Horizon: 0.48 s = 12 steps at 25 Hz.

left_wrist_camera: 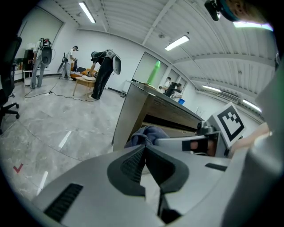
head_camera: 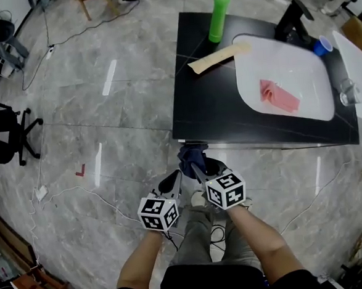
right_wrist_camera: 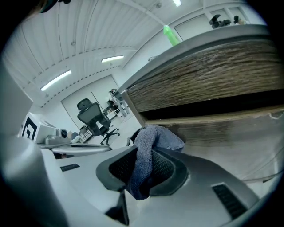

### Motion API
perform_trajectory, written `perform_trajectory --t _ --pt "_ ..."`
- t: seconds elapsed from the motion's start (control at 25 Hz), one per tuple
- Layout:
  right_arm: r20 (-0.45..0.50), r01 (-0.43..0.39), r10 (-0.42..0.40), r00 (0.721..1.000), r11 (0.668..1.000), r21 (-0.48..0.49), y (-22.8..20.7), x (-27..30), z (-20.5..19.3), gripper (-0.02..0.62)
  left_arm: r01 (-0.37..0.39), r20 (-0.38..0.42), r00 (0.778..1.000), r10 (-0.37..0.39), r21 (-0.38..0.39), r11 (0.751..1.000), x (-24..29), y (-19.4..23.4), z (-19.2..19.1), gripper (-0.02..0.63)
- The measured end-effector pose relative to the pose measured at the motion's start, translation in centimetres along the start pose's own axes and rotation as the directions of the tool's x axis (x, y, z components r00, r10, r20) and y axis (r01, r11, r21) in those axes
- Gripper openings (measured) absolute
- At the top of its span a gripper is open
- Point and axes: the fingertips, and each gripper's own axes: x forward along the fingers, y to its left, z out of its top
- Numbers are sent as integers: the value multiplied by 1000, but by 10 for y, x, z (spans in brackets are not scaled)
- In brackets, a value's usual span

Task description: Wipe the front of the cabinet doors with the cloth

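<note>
My right gripper (right_wrist_camera: pixel 143 170) clenched on the blue cloth (right_wrist_camera: pixel 153 138) | cloth up against the cabinet door (right_wrist_camera: pixel 230 133), left end, under the bench (head_camera: pixel 215 107) edge | my left gripper (left_wrist_camera: pixel 145 155) closed, empty | progress: wiping looks barely begun, most of the front still to do

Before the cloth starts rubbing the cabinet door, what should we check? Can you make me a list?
1. Cloth held tight: ok. The blue cloth is pinched between the jaws of the right gripper.
2. Cloth touching the cabinet door: cannot tell. The cloth is bunched right at the wood, but contact does not show.
3. Left gripper free to help: ok. Its jaws are together with nothing between them.
4. Things on top safe from bumps: ok. The green bottle stands upright at the far side of the black top, away from the front edge.
</note>
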Motion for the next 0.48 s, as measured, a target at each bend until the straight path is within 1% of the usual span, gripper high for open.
perform_trajectory --t 0.12,0.24,0.48 --pt "27 42 -43 999 998 49 -18 0 5 89 6 -3 1000 -6 4 1000 4 -1 -3 8" --pt "49 64 -67 997 996 69 -34 -8 8 89 13 -14 1000 -13 15 1000 11 -6 -7 8" --pt "87 110 -120 989 988 109 -69 -43 5 89 45 -26 999 -44 44 998 28 -38 -8 9"
